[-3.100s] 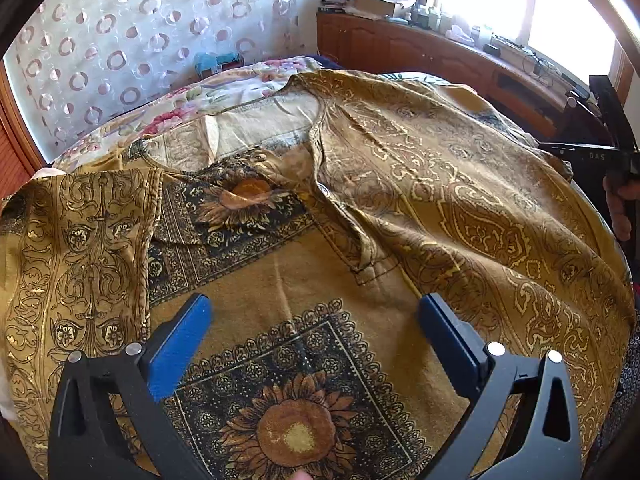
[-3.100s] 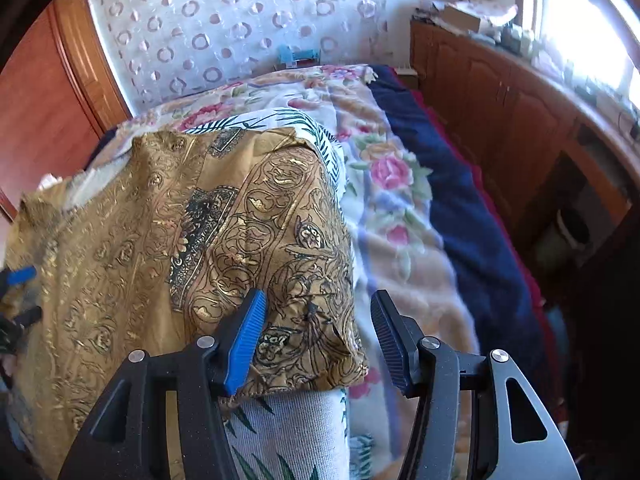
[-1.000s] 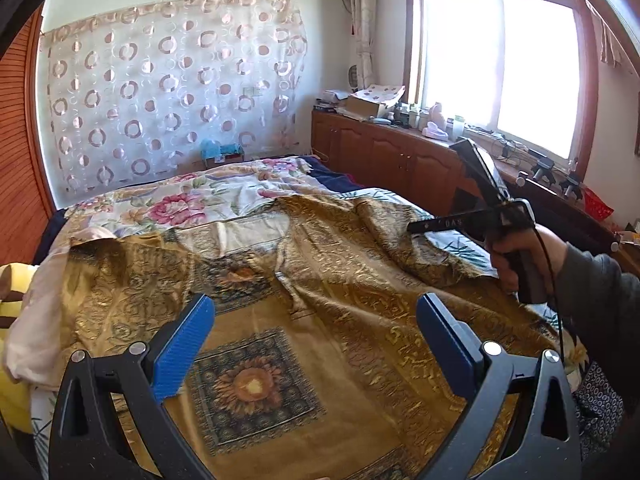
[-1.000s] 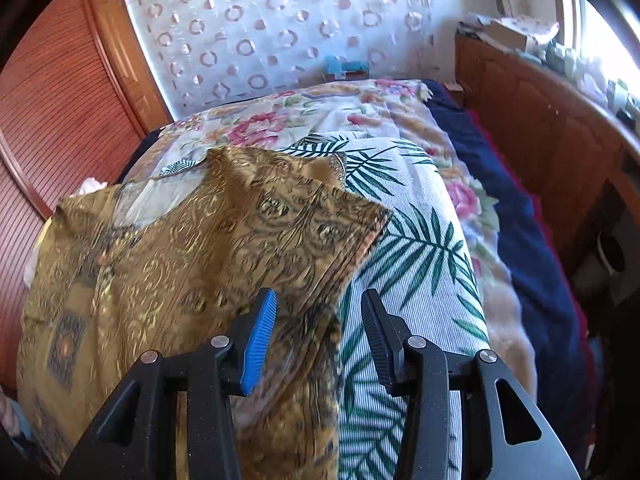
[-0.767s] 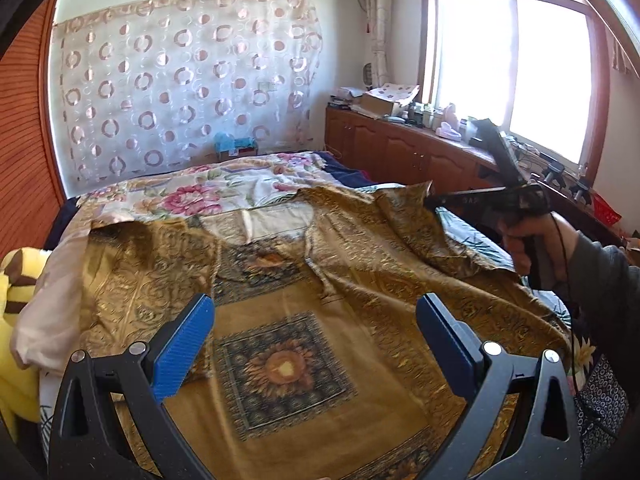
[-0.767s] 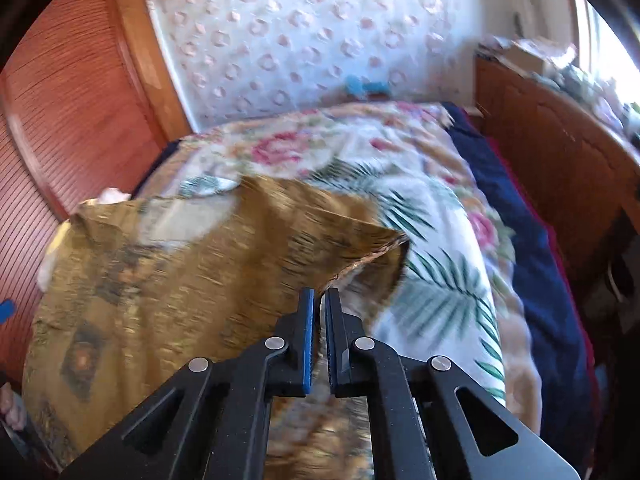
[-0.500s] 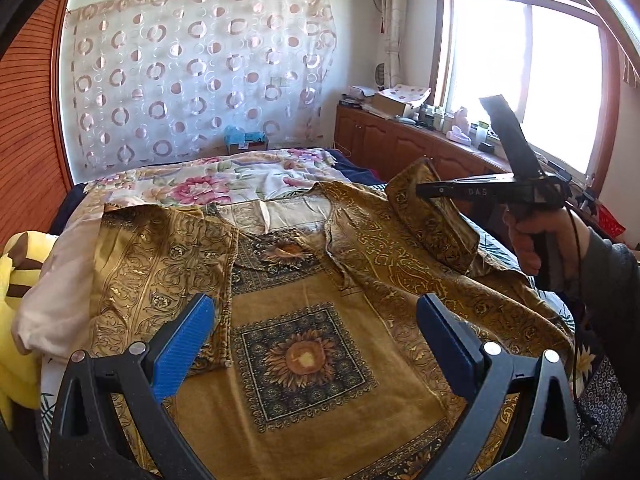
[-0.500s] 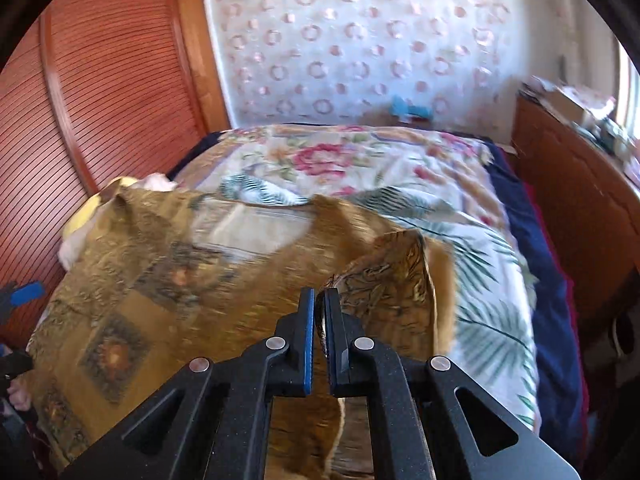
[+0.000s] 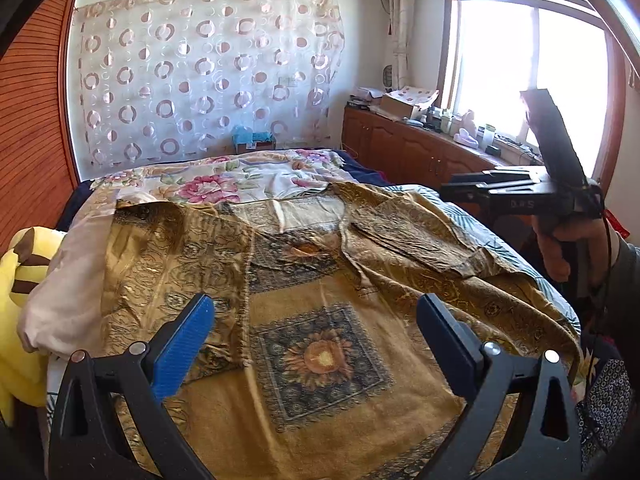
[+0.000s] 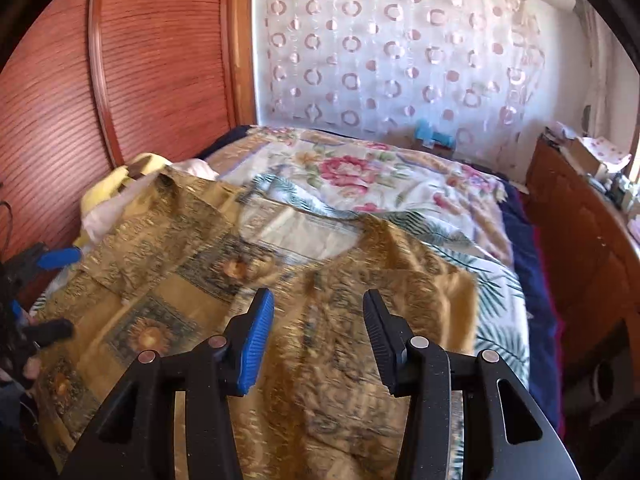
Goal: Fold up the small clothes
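I see the gold shirt (image 9: 320, 280) spread across the middle of the left wrist frame, lying on the bed (image 9: 248, 176) with its neckline toward the upper centre and the sunflower panel low in the middle. One sleeve is folded in along the left side; the other lies folded over the chest at centre right. My left gripper (image 9: 316, 332) fills the bottom of the frame, its blue-padded fingers (image 9: 182, 344) spread wide apart with nothing between them — they hang above the shirt's lower half. At the right edge the right gripper (image 9: 452, 194) sits in the person's hand, seen side-on above the shirt's right shoulder.

From the right wrist view the shirt (image 10: 280, 320) covers the lower left and centre, somewhat blurred. The right gripper (image 10: 318, 320) has its fingers (image 10: 256, 332) parted and empty, above the cloth. The left gripper (image 10: 44, 292) shows at the far left edge. A yellow plush toy (image 9: 20, 280) lies at the left edge, and a wooden cabinet (image 9: 400, 152) runs under the window at upper right.
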Demonstrator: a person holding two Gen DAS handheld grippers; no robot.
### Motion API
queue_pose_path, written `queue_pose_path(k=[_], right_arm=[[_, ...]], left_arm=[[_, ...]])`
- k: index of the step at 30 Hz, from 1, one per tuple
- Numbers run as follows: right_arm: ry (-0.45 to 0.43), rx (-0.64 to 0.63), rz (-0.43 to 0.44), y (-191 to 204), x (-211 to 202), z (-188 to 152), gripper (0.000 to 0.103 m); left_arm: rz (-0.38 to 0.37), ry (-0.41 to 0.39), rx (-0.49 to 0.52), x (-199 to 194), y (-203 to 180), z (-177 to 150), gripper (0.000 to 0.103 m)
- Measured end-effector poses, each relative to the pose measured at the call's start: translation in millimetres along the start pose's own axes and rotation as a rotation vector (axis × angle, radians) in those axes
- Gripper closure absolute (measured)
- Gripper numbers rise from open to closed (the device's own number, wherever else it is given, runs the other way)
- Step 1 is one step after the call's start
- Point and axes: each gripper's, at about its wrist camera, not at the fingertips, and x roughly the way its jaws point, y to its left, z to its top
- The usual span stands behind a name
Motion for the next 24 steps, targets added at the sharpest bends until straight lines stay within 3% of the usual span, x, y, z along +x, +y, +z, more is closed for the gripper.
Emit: queue_pose_path(k=[2,4,6,13,20,22,24], right_arm=[[0.017,0.014,-0.036,-2.8,6.7,-3.0,0.054],[0.037,0.037,-0.066,-11.2,12.1,-8.1,0.041],[0.056,0.054,-0.103,-21.0,23.8,-14.3,0.036],[0.155,0.112,-0.187,-58.9,70.6,-19.6,0.036],[0.173,0.175,-0.152,-92.7,95.1,-9.9,0.036],[0.177,0.225,-0.115,-97.0,101.1,-11.3,0.036],[0.178,0.226,-0.108,-96.6,105.8,-11.3,0.036]], left_arm=[[0.014,0.002,-0.001,1.1,7.5,1.3,0.002],[0.026,0.011,-0.005,4.1,19.7,4.1,0.002],[0.043,0.03,-0.01,9.8,33.3,7.0,0.002],[0.117,0.095,-0.055,30.2,95.9,19.6,0.004],[0.108,0.193,-0.086,60.2,142.7,37.1,0.025],[0.105,0.22,-0.083,70.5,153.9,43.9,0.039],[0.111,0.251,-0.095,81.2,163.4,49.4,0.045]])
